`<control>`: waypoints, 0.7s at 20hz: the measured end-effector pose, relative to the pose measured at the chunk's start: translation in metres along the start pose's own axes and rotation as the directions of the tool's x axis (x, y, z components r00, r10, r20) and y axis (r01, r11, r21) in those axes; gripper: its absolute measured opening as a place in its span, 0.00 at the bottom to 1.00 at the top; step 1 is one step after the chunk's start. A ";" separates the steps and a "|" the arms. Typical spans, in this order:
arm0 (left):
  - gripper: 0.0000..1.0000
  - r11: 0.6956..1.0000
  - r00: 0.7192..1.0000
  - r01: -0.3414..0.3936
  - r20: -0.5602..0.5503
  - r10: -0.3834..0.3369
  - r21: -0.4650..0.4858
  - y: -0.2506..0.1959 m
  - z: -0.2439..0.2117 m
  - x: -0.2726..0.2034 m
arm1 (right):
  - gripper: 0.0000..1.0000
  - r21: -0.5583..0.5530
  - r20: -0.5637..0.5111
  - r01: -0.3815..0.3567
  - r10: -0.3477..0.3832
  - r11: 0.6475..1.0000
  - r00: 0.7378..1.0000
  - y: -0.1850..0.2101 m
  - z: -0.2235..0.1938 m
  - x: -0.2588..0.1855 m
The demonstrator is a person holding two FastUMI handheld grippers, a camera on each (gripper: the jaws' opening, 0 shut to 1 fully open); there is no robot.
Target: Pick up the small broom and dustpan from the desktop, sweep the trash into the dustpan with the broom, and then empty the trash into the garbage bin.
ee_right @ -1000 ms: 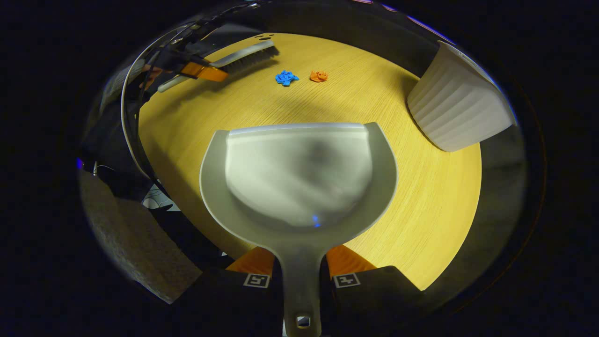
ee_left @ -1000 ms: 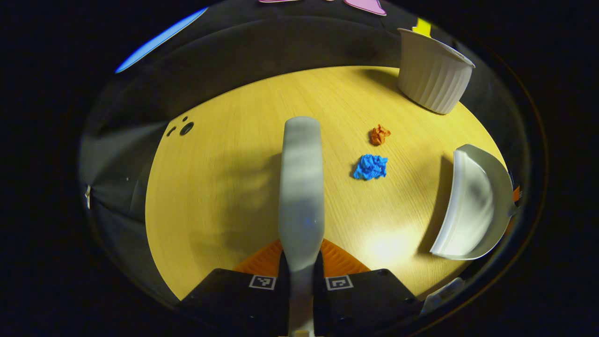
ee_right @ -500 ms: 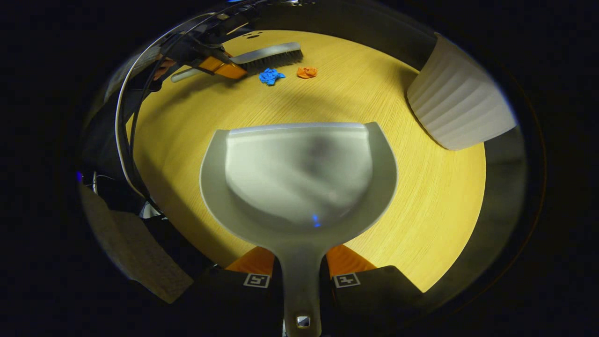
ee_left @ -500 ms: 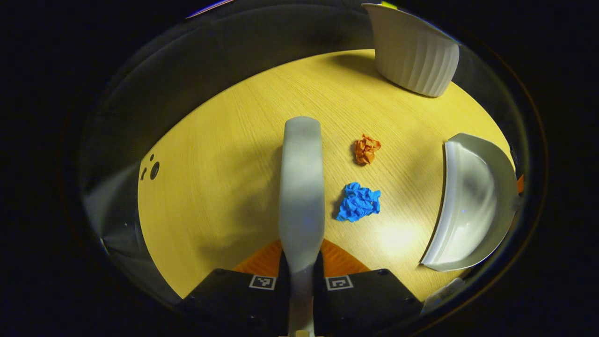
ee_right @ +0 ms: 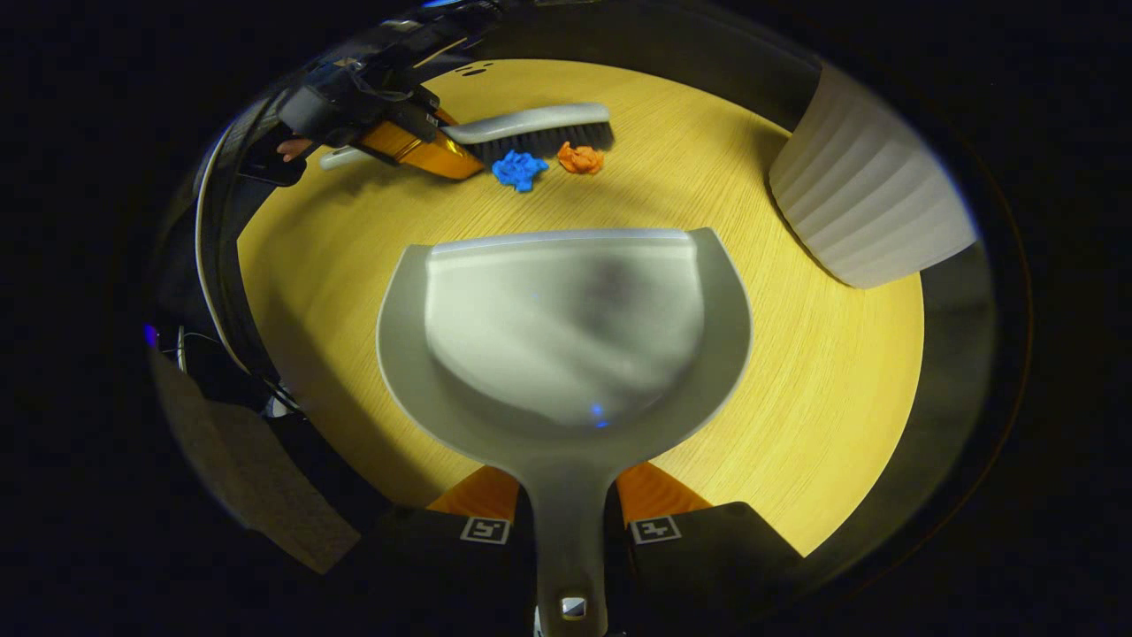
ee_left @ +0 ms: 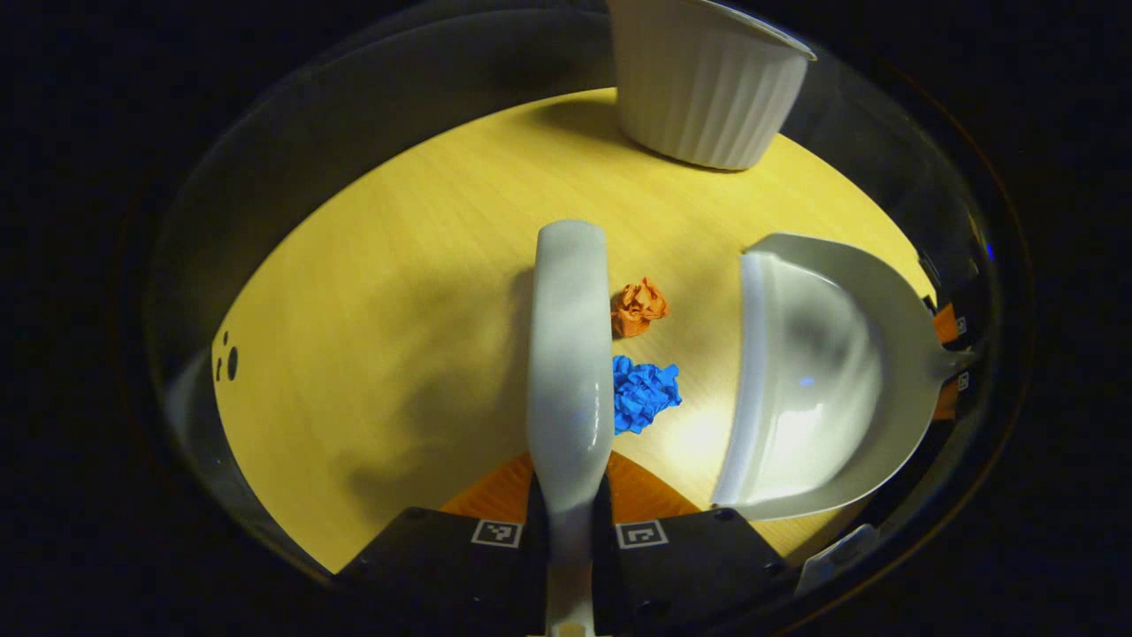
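A: Start with the left gripper view. What is the left gripper (ee_left: 570, 531) doing?

B: Its jaws are clamped on the handle of the small broom (ee_left: 569, 354), which runs up the middle of the frame. Just right of the broom lie the orange paper scrap (ee_left: 638, 307) and, below it, the blue paper scrap (ee_left: 646, 394), both touching or nearly touching the broom's side.

A: And the dustpan (ee_left: 822, 380)?

B: At centre right, its open lip turned toward the scraps, with a strip of bare desk (ee_left: 371, 354) between. I judge that is deliberate: the trash sits between broom and pan, so one sideways stroke would carry it in. The ribbed white garbage bin (ee_left: 699, 88) stands at the top of the frame.

A: Now the right gripper view.

B: The right gripper (ee_right: 570, 531) has its jaws closed on the dustpan handle at bottom centre; the pan fills the middle, lip pointing up-frame and held low to the desk, though I cannot tell if it touches. At upper centre the broom's bristles sit directly behind both scraps. The bin is at upper right, close enough for emptying afterwards.
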State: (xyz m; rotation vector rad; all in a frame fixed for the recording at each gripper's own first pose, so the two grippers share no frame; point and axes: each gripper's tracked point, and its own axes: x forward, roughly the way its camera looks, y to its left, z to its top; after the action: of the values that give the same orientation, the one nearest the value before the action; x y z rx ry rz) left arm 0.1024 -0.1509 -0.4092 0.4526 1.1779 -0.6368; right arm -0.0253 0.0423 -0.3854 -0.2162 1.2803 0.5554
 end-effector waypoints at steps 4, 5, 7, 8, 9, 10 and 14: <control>0.24 0.991 0.991 0.132 -0.004 -0.132 0.024 -0.053 -0.002 -0.005 | 0.34 -0.012 0.011 0.001 0.000 1.000 1.000 0.000 -0.002 0.003; 0.24 0.985 0.985 0.173 -0.005 -0.173 0.029 -0.068 -0.004 -0.007 | 0.34 -0.018 0.016 0.002 -0.002 1.000 1.000 -0.001 -0.002 0.003; 0.24 0.968 0.969 0.246 -0.005 -0.246 0.044 -0.091 -0.004 -0.015 | 0.34 -0.028 0.029 0.004 -0.003 1.000 1.000 -0.001 -0.004 0.003; 0.26 0.963 0.964 0.267 -0.005 -0.267 0.044 -0.096 -0.004 -0.018 | 0.34 -0.033 0.040 0.006 -0.005 0.999 0.999 -0.002 -0.004 0.004; 0.22 0.962 0.962 0.272 -0.006 -0.272 0.036 -0.100 -0.004 -0.021 | 0.38 -0.039 0.051 0.009 -0.007 0.999 0.999 -0.003 -0.006 0.005; 0.24 0.965 0.965 0.263 0.002 -0.263 0.024 -0.099 -0.007 -0.022 | 0.34 -0.040 0.064 0.013 -0.011 0.999 0.998 -0.004 -0.007 0.005; 0.24 0.975 0.976 0.209 0.082 -0.203 -0.071 -0.079 -0.004 -0.042 | 0.34 -0.017 0.126 0.018 -0.016 1.000 0.992 -0.004 -0.009 0.011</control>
State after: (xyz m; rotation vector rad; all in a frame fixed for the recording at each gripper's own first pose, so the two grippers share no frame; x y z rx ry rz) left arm 0.0363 -0.1979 -0.3704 0.2392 1.1833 -0.7763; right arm -0.0288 0.0375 -0.3987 -0.2037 1.1507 0.5579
